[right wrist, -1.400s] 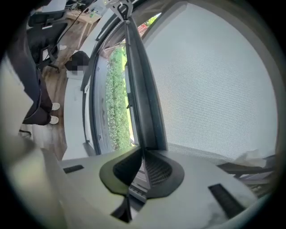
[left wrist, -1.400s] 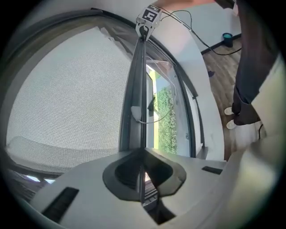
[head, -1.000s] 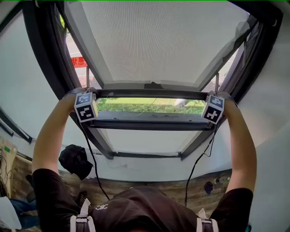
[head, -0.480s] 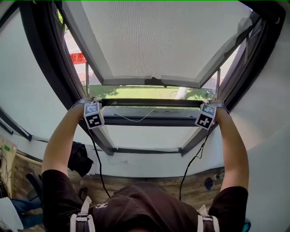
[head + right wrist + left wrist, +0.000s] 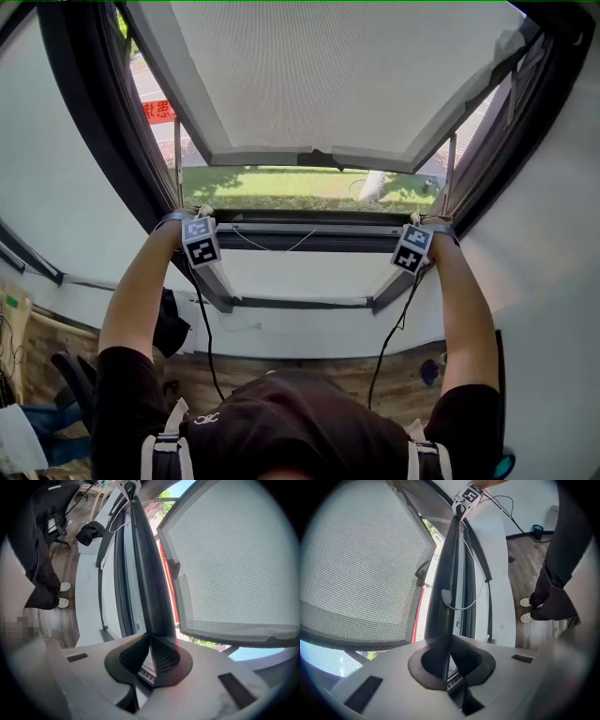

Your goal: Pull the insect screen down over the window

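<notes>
white sill point(image 5: 309, 330) and wood floor point(image 5: 309, 382) lying below me, left tongs point(image 5: 451, 637) and right tongs point(image 5: 150, 637) both pinching the insect screen's pull bar point(image 5: 309, 217) near its ends, bar hanging just above the opening's bottom rail point(image 5: 309, 242)

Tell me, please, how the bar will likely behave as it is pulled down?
Probably stiff: the bar runs straight between left gripper and right gripper, no sag. The cord droops, so likely floppy. Uneven pulling might skew it.

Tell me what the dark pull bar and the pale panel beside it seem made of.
The pull bar looks smooth, dark, semi-gloss: probably painted metal or plastic, given its sheen. The pale panel looks like fine grey mesh: its grid shows.
</notes>
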{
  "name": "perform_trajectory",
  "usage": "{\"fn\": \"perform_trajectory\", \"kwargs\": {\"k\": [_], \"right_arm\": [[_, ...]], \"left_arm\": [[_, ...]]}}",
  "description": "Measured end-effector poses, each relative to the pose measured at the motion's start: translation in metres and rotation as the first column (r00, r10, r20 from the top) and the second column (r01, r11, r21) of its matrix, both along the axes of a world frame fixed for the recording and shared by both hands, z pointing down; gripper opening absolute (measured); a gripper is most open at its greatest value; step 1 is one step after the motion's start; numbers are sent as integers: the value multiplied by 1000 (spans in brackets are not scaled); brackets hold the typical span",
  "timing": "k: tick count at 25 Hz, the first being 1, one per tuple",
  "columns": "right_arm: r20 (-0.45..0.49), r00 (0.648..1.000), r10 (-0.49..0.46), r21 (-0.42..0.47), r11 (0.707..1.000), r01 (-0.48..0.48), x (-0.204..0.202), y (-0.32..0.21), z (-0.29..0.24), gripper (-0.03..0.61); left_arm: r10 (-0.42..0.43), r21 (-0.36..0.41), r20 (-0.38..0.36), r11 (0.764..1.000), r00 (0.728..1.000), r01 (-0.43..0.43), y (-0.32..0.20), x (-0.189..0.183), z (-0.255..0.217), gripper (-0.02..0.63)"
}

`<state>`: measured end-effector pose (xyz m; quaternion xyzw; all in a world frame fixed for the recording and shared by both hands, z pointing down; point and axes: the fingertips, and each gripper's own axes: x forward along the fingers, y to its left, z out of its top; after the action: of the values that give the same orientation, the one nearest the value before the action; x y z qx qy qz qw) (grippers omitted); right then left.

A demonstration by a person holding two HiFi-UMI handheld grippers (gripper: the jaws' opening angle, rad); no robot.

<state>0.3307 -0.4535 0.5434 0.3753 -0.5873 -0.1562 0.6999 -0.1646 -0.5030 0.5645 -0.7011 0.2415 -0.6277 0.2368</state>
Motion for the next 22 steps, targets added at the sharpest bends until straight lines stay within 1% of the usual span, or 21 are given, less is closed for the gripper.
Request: {"fn": "perform_trajectory", "kwargs": {"k": [4, 8, 10, 16, 20, 22], "right_arm": [[-5, 1000, 22, -7, 1000, -22, -1, 0, 16, 28], [-4, 999, 35, -8, 999, -35, 0, -1, 30, 28], [-5, 999, 42, -12, 999, -42, 0, 1, 38, 29], [-7, 998, 66, -52, 996, -66, 0, 4, 66, 29], [-8, 998, 68, -62, 996, -69, 0, 2, 77, 29], [-6, 998, 70, -63, 996, -70, 0, 1, 80, 29]], "left_arm": [[-20, -19, 14, 1000, 1000, 20, 0, -3, 17, 29], [-43, -22, 41, 999, 998, 43, 1, -2, 19, 29], [-53, -29, 44, 998, 998, 55, 3, -2, 27, 29], [-84, -39, 67, 995, 994, 87, 4, -4, 54, 29], [-84, -68, 53, 994, 995, 87, 1, -4, 79, 29], [-84, -80, 51, 993, 995, 88, 1, -3, 83, 29]]}}
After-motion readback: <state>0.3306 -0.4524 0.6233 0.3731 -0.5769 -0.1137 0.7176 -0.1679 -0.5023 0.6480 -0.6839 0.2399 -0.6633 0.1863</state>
